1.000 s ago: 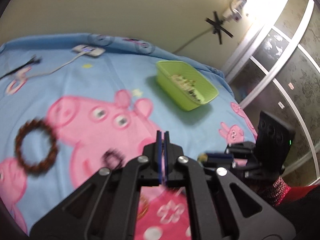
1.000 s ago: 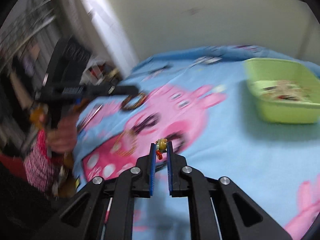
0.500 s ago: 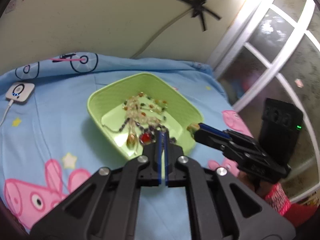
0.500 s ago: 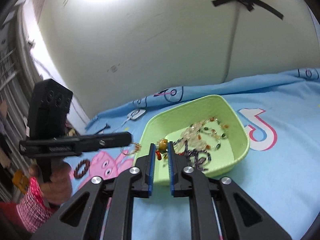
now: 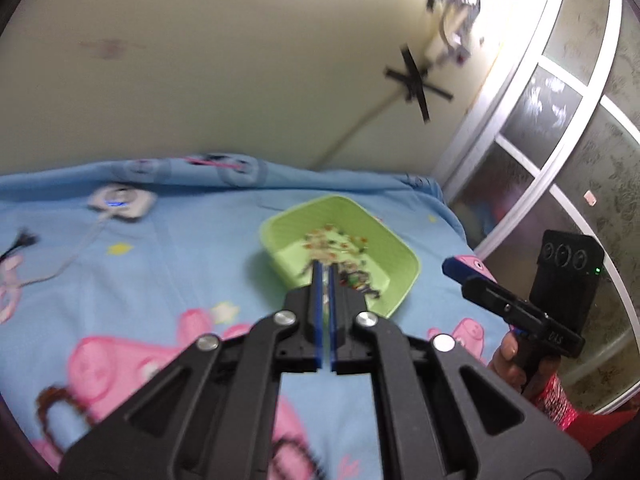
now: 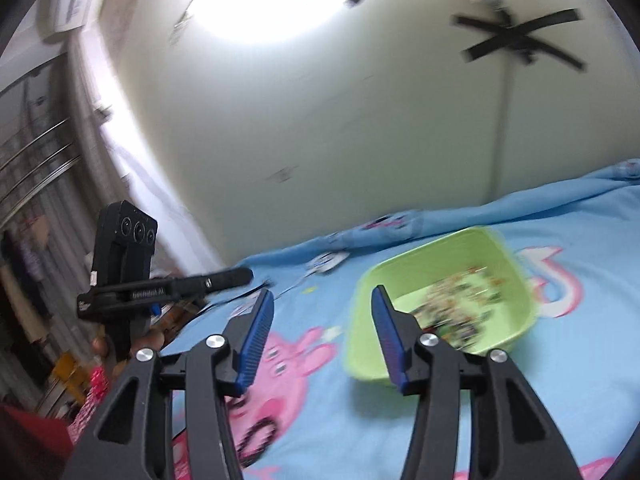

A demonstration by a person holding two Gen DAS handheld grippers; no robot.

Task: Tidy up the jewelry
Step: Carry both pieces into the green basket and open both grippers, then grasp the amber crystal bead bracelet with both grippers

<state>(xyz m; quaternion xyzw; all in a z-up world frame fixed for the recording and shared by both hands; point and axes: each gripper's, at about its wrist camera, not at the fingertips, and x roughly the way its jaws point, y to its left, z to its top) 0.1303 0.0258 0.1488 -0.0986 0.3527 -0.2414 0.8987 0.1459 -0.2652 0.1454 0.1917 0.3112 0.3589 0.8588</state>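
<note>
Right tongs gape empty; left tongs nearly closed, seemingly empty. Beaded jewelry in green bin: light, limp, best pinched by one strand.

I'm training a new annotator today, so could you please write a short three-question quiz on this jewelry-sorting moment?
1. True or false: the right gripper is open with nothing between its fingers.
2. Multiple choice: the loose beaded jewelry lies in A) a green tray, B) a white bowl, C) a black box.
3. Fill in: the left gripper is ____, with nothing visible between its fingers.

Key: 1 true; 2 A; 3 shut.
</note>
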